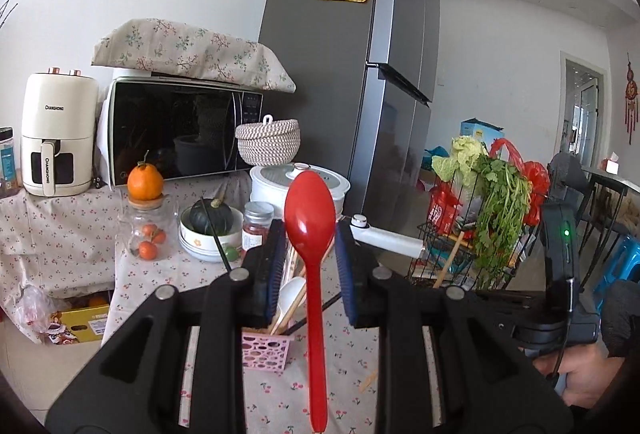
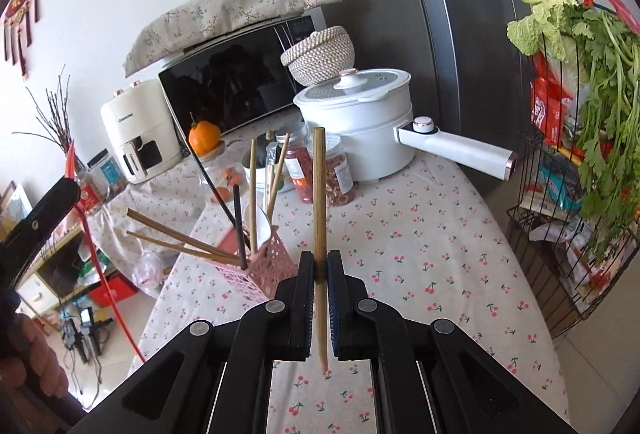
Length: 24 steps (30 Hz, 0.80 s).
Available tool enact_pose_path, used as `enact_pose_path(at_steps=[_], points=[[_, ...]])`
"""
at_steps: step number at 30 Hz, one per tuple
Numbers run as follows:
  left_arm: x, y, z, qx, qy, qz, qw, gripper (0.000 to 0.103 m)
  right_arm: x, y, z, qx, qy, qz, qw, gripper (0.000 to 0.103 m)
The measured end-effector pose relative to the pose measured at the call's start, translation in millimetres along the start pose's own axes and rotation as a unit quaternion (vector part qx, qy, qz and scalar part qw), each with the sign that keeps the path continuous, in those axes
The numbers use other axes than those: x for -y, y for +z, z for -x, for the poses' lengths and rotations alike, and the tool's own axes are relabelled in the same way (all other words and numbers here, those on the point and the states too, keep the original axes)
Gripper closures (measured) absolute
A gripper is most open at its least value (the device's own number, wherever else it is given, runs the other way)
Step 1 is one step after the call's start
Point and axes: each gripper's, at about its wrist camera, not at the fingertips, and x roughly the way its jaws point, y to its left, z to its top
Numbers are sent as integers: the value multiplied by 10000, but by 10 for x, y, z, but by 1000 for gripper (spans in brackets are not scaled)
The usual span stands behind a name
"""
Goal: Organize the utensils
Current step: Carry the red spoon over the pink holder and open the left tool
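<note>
Cherry-print bench [image 2: 420, 234] carries my pink holder [image 2: 260, 266]. Only my left hand-held gripper [image 1: 310, 234] view shows its red spoon [image 1: 310, 218] clamped upright; my right hand-held gripper [image 2: 319, 266] pinches a chopstick [image 2: 319, 201].

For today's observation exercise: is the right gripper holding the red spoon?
No, the right gripper clamps a wooden chopstick; the red spoon is in the left gripper.

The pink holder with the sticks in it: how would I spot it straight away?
Find the big grey fridge, then the table with the cherry-print cloth in front of it. Near the table's left edge stands the pink perforated utensil holder, the only pink thing there, bristling with chopsticks.
</note>
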Motion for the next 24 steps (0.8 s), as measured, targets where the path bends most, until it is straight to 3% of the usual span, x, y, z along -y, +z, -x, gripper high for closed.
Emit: enact_pose_path(at_steps=[6,11,18,24], points=[[39,67,-282,629,482,-20,9969,76,112,103,39,72,98,-119,9999,97],[114,0,-461,1067,1020,-336,9885,76,230,186,133,225,154,-222,9994,97],[122,-158,-744,1210,1489,-610,9795,76,333,231,156,241,210,-283,9991,97],[39,-252,-924,1148,1668,-606,9774,76,365,239,168,246,222,-309,9990,97]])
